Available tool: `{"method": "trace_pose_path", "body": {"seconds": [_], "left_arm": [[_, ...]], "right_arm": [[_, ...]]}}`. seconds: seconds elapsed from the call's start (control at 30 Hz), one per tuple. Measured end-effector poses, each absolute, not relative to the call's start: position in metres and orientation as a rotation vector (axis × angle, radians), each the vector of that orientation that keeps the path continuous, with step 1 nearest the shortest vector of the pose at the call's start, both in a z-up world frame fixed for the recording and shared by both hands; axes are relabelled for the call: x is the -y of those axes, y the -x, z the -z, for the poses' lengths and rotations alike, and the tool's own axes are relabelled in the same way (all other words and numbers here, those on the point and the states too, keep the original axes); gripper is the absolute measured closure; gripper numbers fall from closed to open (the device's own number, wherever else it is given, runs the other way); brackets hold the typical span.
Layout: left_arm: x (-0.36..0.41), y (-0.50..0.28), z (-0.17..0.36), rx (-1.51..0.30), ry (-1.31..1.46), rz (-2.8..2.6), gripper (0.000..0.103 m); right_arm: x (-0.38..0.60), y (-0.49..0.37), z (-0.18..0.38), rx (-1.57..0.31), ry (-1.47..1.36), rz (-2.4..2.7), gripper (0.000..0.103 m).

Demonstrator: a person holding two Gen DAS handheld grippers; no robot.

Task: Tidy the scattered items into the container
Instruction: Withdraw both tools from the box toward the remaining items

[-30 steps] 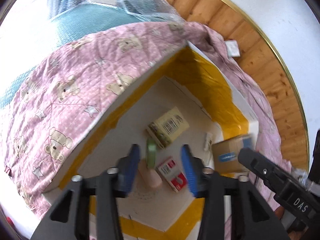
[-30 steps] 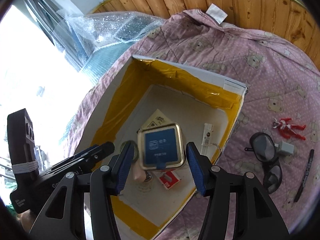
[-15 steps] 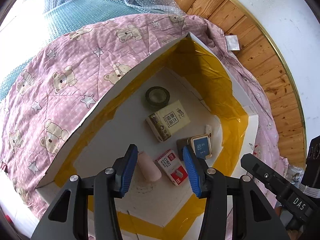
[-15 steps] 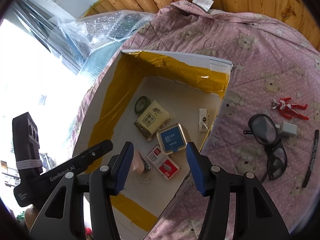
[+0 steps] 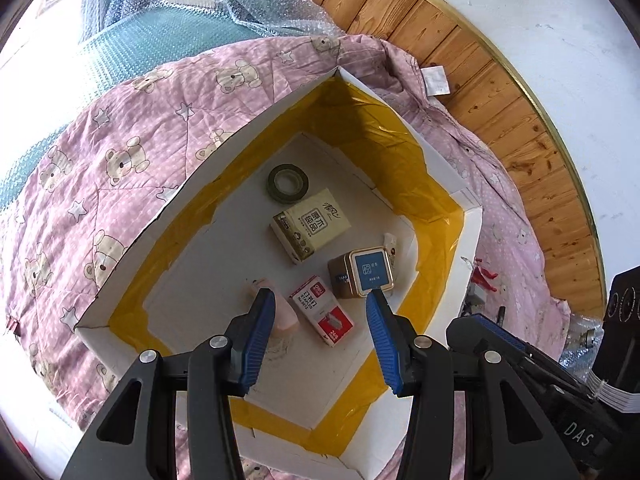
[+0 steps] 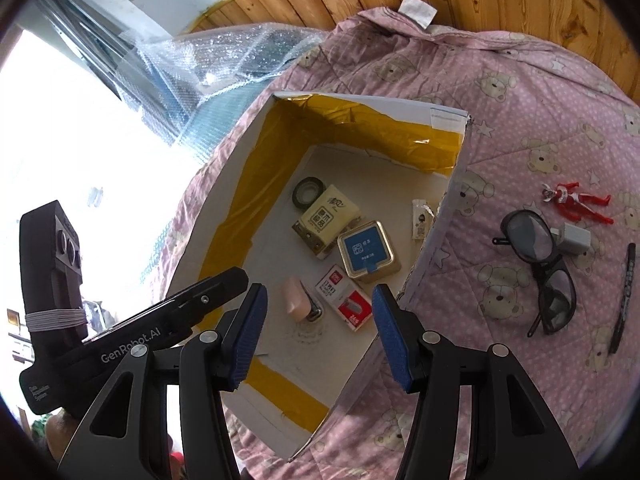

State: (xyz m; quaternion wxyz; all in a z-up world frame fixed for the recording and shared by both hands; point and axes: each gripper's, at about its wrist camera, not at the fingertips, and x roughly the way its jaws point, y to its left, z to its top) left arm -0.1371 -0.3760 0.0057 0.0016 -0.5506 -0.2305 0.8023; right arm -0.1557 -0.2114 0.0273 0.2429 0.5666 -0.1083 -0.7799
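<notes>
A white box (image 5: 132, 240) (image 6: 448, 114) lined with yellow tape lies open on the pink bear quilt. Inside it lie a blue-lidded tin (image 5: 368, 272) (image 6: 366, 250), a tissue pack (image 5: 314, 224) (image 6: 326, 216), a tape roll (image 5: 288, 182) (image 6: 308, 192), a staples box (image 5: 322, 316) (image 6: 346, 298) and a pink stapler (image 5: 280, 308) (image 6: 298, 300). Both grippers hang above the box, empty. My left gripper (image 5: 320, 316) is open; my right gripper (image 6: 318, 312) is open too. On the quilt right of the box lie black glasses (image 6: 540, 248), a white charger (image 6: 572, 238), a red figure (image 6: 576, 200) and a black pen (image 6: 624, 292).
Bubble wrap (image 5: 224, 12) (image 6: 240, 60) is heaped behind the quilt. Wooden flooring (image 5: 500, 92) and a white wall lie to the far right. A small white pack (image 6: 420, 220) rests against the box's right wall. The left gripper's body (image 6: 120, 320) shows at the right wrist view's lower left.
The blue-lidded tin left my right gripper and now rests on the box floor. Both grippers have risen and drawn back from the box, both open.
</notes>
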Motion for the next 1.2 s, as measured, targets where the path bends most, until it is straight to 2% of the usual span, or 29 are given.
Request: {"method": "trace_pose_path", "body": {"seconds": [0.7, 1.2], "left_arm": [[0.344, 0.096, -0.035, 0.632, 1.678, -2.529, 0.054], [0.297, 0.081, -0.050, 0.460, 1.660, -2.496, 0.054]], "right_arm": [[0.180, 0.108, -0.042, 0.355, -1.507, 2.162, 0.045], [0.132, 0.080, -0.036, 0.492, -1.504, 2.212, 0.045]]}}
